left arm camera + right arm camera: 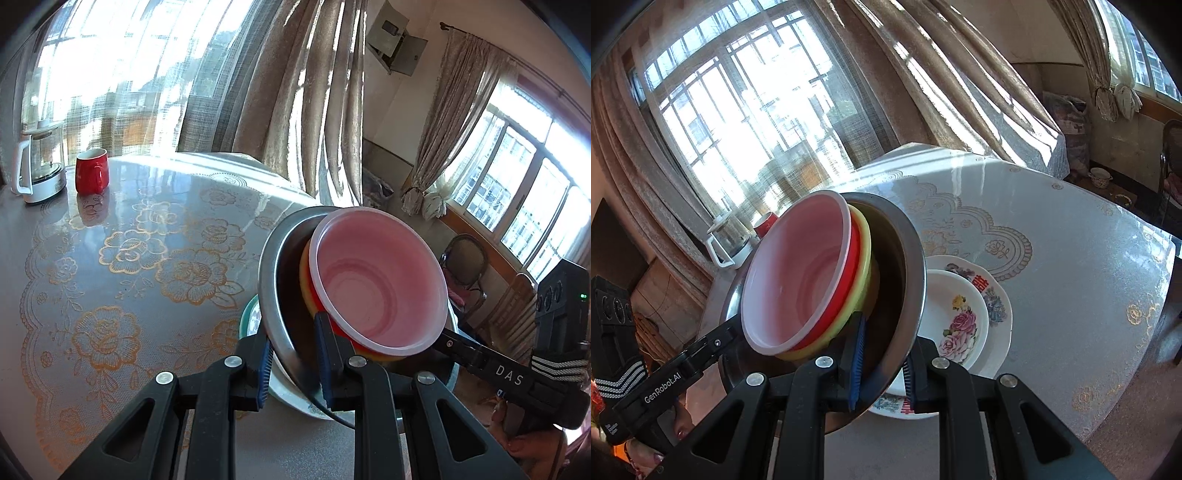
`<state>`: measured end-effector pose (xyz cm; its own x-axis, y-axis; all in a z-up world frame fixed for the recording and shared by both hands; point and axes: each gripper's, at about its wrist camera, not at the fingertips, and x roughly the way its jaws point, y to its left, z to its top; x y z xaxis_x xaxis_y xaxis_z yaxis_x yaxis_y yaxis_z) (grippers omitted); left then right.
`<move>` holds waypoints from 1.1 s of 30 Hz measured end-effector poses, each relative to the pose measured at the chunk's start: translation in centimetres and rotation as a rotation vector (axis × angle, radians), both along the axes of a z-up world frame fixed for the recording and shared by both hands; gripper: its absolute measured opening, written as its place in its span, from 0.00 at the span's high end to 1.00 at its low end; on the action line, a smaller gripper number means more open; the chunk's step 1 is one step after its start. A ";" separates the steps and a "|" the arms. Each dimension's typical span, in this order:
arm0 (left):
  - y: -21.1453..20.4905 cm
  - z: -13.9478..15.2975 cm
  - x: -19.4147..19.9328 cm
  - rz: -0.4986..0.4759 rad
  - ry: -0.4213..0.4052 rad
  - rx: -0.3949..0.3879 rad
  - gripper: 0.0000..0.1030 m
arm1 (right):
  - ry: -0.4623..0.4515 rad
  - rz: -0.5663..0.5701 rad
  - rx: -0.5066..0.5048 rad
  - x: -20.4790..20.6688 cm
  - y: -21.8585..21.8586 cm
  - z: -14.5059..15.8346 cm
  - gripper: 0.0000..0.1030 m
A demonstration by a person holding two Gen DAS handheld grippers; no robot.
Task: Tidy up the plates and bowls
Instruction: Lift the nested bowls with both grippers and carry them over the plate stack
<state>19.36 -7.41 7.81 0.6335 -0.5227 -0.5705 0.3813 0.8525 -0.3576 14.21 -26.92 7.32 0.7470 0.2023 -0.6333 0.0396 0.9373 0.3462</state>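
The bowls are already nested: a pink bowl (pixel 380 280) sits inside a red one, that inside a yellow one, and all three lie in the steel bowl (pixel 275 280). The left gripper (pixel 293 363) pinches one side of the steel rim between its blue pads, and the right gripper (pixel 882 363) pinches the opposite side, so the stack hangs tilted between them, clear of the table (pixel 147 229) near its front edge. Directly under the stack, near that same edge, the floral plates (pixel 964 314) are piled small on large; a teal-rimmed dish seems to lie lowest, though it is mostly hidden. What is left, I judge, is to set the bowl stack down, either on the plates or beside them.

There is plenty of open room across the middle of the table. A red mug (pixel 91 170) and a kettle (pixel 40 162) stand well apart at the far left edge. The front edge is close, so a set-down further inward looks safer.
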 end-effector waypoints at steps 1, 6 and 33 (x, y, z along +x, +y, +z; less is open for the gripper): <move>-0.5 -0.1 0.2 -0.002 0.002 0.006 0.79 | 0.000 -0.005 -0.002 0.1 -0.3 -0.1 0.83; -2.7 -0.5 1.1 -0.018 0.002 0.039 0.81 | -0.008 -0.033 -0.007 0.5 -1.9 -0.4 0.83; -6.7 -5.3 2.9 -0.040 0.089 0.129 0.81 | 0.094 -0.102 0.067 1.4 -5.8 -5.4 0.83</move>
